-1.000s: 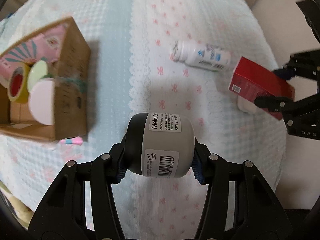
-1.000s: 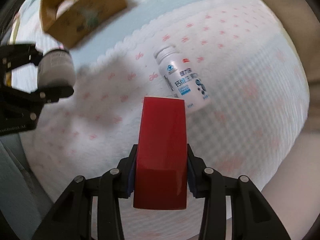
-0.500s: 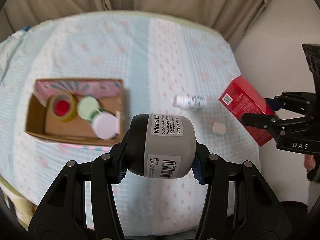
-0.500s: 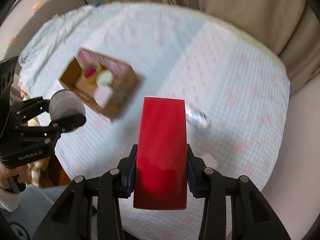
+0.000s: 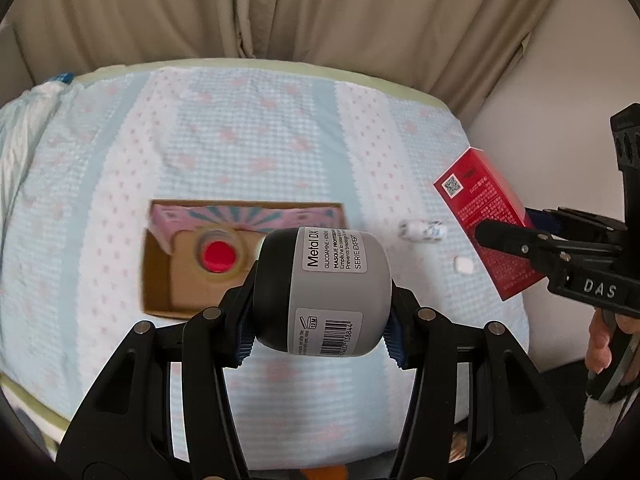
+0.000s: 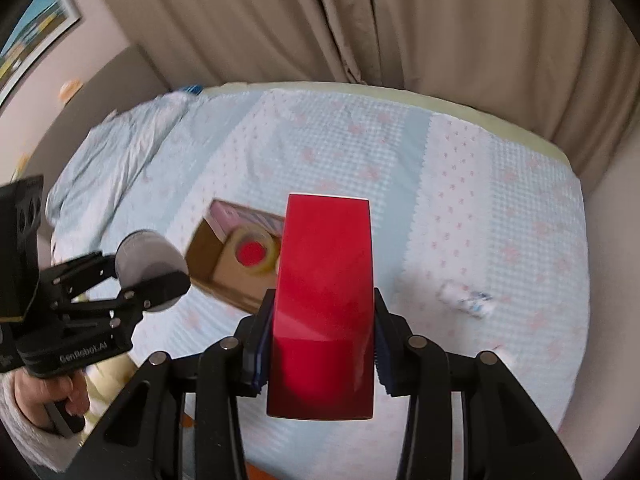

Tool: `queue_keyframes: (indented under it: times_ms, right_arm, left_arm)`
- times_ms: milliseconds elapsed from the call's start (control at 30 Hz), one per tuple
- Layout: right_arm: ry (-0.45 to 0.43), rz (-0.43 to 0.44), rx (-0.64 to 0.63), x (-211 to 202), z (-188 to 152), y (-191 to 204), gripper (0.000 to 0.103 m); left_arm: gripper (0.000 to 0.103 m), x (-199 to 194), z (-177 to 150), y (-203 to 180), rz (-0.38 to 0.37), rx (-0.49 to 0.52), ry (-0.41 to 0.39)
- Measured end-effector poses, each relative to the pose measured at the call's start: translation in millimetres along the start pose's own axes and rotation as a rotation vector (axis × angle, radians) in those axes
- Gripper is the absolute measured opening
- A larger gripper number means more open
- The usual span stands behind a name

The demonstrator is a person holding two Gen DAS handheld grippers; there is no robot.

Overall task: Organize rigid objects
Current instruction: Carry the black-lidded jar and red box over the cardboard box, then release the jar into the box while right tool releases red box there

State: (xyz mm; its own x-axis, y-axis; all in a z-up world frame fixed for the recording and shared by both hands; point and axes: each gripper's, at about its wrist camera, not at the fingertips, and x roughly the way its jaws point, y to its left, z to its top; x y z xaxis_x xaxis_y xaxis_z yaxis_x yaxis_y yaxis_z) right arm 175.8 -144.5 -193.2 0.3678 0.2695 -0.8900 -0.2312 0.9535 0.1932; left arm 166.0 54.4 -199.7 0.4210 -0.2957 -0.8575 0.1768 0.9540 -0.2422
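My left gripper [image 5: 320,338] is shut on a grey and black jar [image 5: 324,292], held high above the bed; it also shows in the right wrist view [image 6: 150,276]. My right gripper [image 6: 320,354] is shut on a red box [image 6: 324,304], also seen at the right in the left wrist view [image 5: 486,224]. An open cardboard box [image 5: 160,276] lies on the bed below with a tape roll [image 5: 218,258] and a pink box [image 5: 248,216] inside. A white bottle [image 5: 422,230] lies on the bedspread to its right.
A small white piece [image 5: 464,266] lies near the bottle. The bed [image 5: 260,140] has a pale blue and white cover with pink bows. Beige curtains [image 5: 280,12] hang behind it. A crumpled blue quilt [image 6: 120,152] lies at the far left.
Both grippers have risen well away from the bed with their objects still held. The box, bottle and bed now look much smaller and farther off.
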Motion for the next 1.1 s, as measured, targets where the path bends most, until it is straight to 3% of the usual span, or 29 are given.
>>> queue_keyframes:
  times_ms: [267,500,767,1100]
  right_arm:
    - [0.020,-0.032,0.239,53,3,67,0.038]
    - [0.059,-0.067,0.327,106,0,94,0.038]
    - [0.121,-0.066,0.358,175,8,93,0.038]
    - [0.200,-0.042,0.410,252,13,70,0.039]
  left_arm:
    - [0.048,15,8,93,0.000,0.112,0.077]
    - [0.048,58,15,144,0.003,0.099,0.142]
    - [0.048,124,16,173,0.032,0.090,0.240]
    - [0.048,198,8,174,0.060,0.132,0.366]
